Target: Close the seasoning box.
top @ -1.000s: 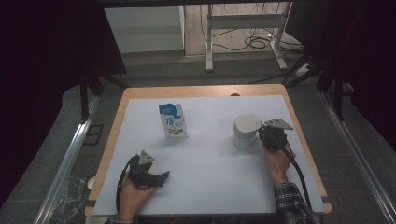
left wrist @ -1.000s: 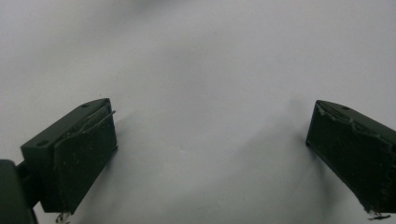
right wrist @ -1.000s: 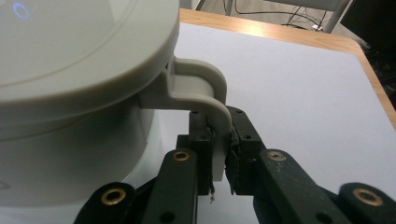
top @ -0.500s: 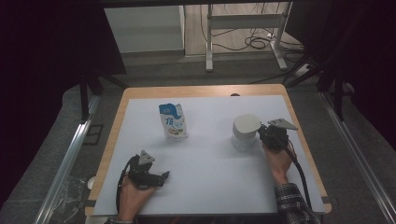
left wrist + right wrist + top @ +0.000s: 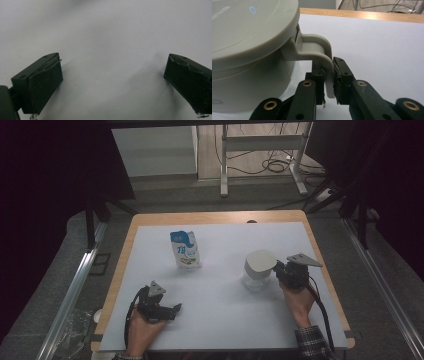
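Observation:
A pale translucent jar (image 5: 256,279) with a grey round lid (image 5: 261,260) stands right of the table's middle. In the right gripper view the lid (image 5: 249,30) has a grey latch tab (image 5: 319,47) hanging at its edge. My right gripper (image 5: 329,82) is shut on that tab, one pad on each side. In the high view the right gripper (image 5: 281,271) sits against the jar's right side. My left gripper (image 5: 172,310) rests low near the front left of the white mat. Its jaws stand wide open (image 5: 112,82) over bare mat, with nothing between them.
A blue and white pouch (image 5: 185,250) stands upright at the mat's back left. The white mat (image 5: 220,320) covers a wooden table (image 5: 125,255). Dark floor, metal rails and a desk frame (image 5: 260,145) lie beyond the table.
My right gripper has shifted slightly toward the near edge with the lid's tab in it, and the jar and lid moved a little with it. The left gripper has stayed put.

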`<state>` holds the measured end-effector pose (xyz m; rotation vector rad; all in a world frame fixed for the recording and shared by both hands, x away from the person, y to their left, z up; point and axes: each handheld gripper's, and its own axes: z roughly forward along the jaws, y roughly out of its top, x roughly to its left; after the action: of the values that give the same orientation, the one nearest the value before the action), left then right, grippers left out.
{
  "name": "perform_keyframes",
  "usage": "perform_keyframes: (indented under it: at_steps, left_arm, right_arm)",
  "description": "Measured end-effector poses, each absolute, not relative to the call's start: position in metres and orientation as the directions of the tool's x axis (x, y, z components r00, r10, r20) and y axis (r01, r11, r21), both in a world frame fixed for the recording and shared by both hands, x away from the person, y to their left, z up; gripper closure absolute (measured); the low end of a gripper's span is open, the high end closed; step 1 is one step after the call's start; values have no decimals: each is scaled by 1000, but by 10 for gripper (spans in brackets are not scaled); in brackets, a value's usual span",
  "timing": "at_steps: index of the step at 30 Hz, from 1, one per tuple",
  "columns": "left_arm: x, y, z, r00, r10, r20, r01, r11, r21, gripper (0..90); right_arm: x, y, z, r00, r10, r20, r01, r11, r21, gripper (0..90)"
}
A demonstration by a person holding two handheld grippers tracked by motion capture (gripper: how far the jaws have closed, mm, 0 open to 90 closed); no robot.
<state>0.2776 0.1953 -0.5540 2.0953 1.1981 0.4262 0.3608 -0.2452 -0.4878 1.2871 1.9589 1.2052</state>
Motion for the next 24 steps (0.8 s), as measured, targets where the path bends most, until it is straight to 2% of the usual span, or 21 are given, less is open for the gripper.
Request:
perform_keyframes:
  at_steps: [16,24]
  left_arm:
    - [278,195,-554,523,851,-48,629,-348,695,16]
    - [278,195,-554,522,851,-47,628,-347,696,16]
  right_arm:
    - [324,-225,-490,-517,852,83,446,185,876,795]
    - [320,-213,-497,-523,849,77,451,199,870,794]
